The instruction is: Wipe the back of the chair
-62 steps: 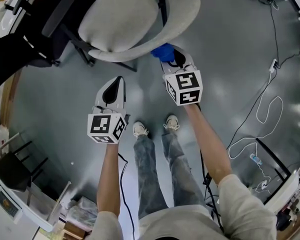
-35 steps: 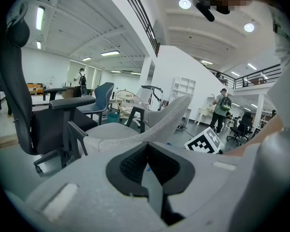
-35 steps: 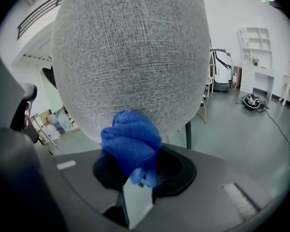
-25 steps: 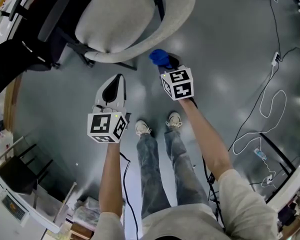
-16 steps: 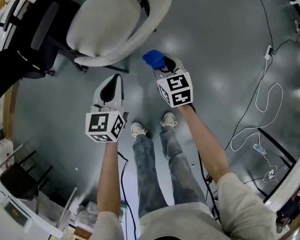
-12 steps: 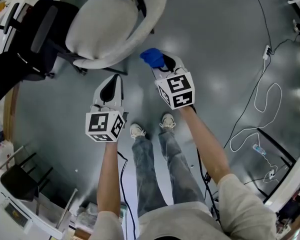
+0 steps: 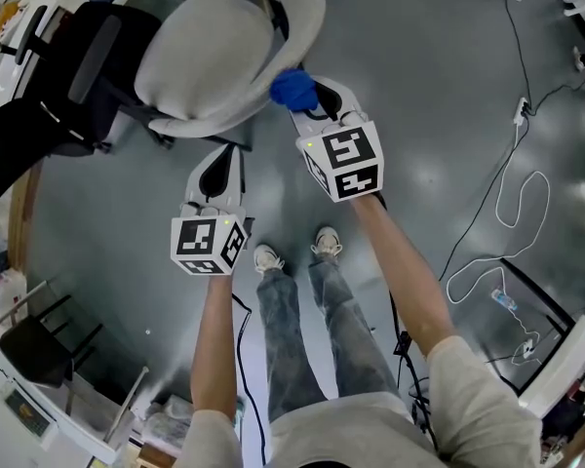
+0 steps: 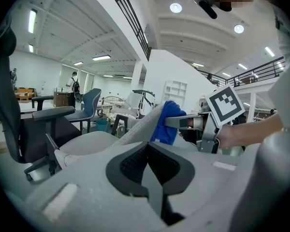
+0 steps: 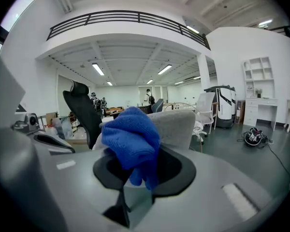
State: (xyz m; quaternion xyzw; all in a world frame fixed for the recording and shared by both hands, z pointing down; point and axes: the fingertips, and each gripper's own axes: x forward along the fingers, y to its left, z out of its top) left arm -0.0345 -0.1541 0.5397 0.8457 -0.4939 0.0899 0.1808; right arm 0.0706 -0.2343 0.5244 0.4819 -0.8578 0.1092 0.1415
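A light grey chair [image 7: 214, 57] with a curved back [image 7: 292, 37] stands in front of me. My right gripper [image 7: 307, 100] is shut on a blue cloth [image 7: 292, 88] that presses against the outer side of the chair back. In the right gripper view the blue cloth [image 9: 133, 141] bulges from the jaws with the grey chair back [image 9: 176, 124] just behind it. My left gripper [image 7: 219, 174] hangs lower, below the chair's rim, shut on nothing. The left gripper view shows the chair seat [image 8: 87, 141], the back edge and the cloth [image 8: 166, 127].
A black office chair [image 7: 73, 66] stands to the left of the grey one. White and black cables [image 7: 512, 213] trail over the grey floor at the right. Shelving and clutter [image 7: 39, 388] sit at the lower left. My shoes [image 7: 292, 252] are below the grippers.
The right gripper with the blue cloth dropped below the chair back, then rose again, and the cloth now touches it. The left gripper stayed about where it was.
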